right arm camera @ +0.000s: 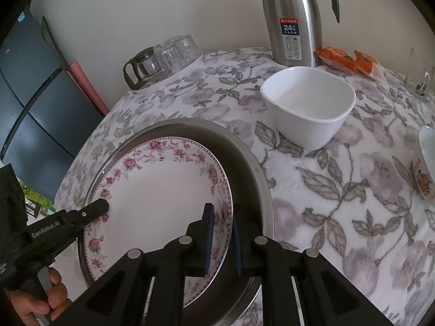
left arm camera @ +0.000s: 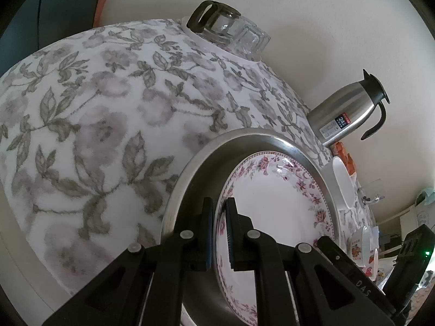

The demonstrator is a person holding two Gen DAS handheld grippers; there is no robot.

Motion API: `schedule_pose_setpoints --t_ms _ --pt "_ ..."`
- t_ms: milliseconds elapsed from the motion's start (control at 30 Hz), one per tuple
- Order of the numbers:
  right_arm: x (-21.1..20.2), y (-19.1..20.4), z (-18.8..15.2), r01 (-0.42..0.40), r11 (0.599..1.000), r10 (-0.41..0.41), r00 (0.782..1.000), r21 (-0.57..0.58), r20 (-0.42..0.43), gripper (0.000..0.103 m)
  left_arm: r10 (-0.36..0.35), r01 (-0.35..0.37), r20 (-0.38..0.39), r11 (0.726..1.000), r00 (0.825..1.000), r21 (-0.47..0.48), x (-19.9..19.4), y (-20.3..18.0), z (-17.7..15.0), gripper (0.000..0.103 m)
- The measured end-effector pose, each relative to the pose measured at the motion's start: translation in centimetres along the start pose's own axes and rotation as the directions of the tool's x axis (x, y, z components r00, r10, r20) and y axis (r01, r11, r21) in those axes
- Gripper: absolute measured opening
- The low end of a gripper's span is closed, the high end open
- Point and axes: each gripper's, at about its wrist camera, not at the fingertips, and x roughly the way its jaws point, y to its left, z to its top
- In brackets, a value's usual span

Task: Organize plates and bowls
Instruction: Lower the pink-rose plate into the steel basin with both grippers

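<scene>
Right wrist view: my right tongs [right arm camera: 222,218] and left tongs [right arm camera: 104,206] each pinch the floral plate [right arm camera: 160,190] rim, plate over steel basin [right arm camera: 244,168]; white bowl [right arm camera: 308,106] beyond basin.

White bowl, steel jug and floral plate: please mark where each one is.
white bowl [right arm camera: 308,103], right wrist view, inner floor.
steel jug [right arm camera: 291,19], right wrist view, body.
floral plate [right arm camera: 163,190], right wrist view, plain centre.

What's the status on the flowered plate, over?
Both claws, left and right, shut on flowered plate rim, opposite sides. Plate sits in steel basin. White bowl beside basin, clear.
</scene>
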Motion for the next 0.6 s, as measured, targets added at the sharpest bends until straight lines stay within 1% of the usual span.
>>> schedule_pose_setpoints --t_ms 467,600 --pt "-0.8 -0.8 0.3 -0.029 0.999 0.028 1.000 0.026 0.007 0.015 -0.008 0.008 -0.004 1.000 1.000 -0.007 0.2 0.0 0.1 0.009" --pt "-1.1 -0.8 0.4 -0.025 1.000 0.025 1.000 0.019 0.008 0.015 -0.013 0.012 -0.005 1.000 1.000 -0.012 0.3 -0.1 0.1 0.009"
